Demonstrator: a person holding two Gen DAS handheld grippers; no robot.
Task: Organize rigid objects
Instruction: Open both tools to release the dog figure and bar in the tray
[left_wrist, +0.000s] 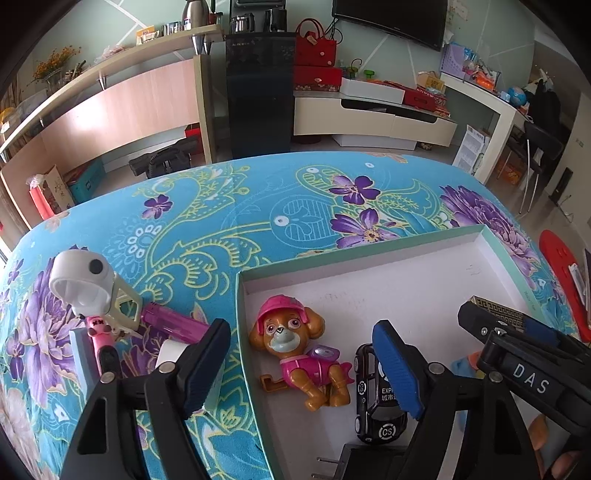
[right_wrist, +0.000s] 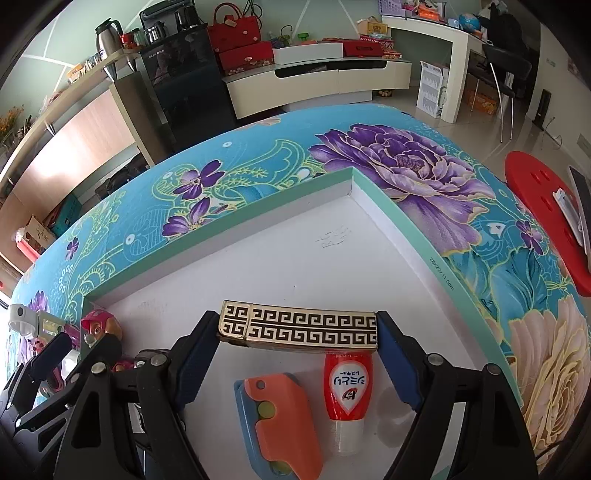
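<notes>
Floral tablecloth (right_wrist: 424, 166), right tongs (right_wrist: 297, 363) gripping patterned lighter (right_wrist: 299, 328)

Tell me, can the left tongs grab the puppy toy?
Probably yes. The left tongs are open and empty, the puppy lies between the fingers in the box, with nothing over it.

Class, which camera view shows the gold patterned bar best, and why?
The right wrist view: the gold patterned bar lies full length between the right gripper fingers. The left wrist view shows only one end of it, behind that gripper.
</notes>
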